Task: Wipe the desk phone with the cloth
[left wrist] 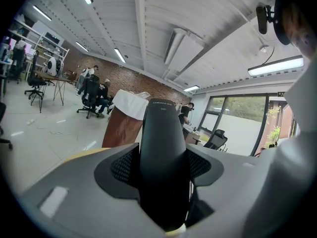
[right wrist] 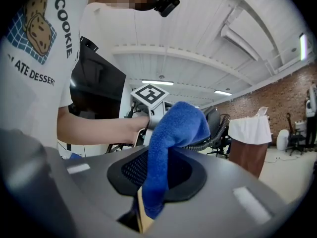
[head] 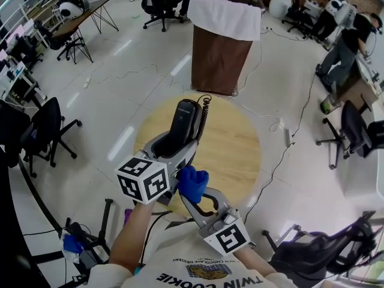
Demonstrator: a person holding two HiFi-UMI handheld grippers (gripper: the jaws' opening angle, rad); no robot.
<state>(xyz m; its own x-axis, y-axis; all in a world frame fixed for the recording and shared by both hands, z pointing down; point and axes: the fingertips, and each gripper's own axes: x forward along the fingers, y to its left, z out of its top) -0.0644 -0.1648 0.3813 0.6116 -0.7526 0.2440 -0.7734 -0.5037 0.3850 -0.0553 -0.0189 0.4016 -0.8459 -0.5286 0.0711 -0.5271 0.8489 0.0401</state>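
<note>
Handset [head: 185, 120] sat pinched in our left tongs [head: 173, 149]; our right tongs [head: 191, 195] pinched the cloth [head: 192, 183], so we judged slow, full-length strokes best.

Your left gripper [head: 171, 152] and the handset [head: 183, 120] clamped in it fill the table's [head: 240, 155] left side, with the cord [head: 203, 116] running along the handset's right. Your right gripper [head: 188, 194], pinching the cloth [head: 193, 180], crowds just beside them. The table's right half lies open. The bin [head: 219, 47] stands just past the far rim.
</note>
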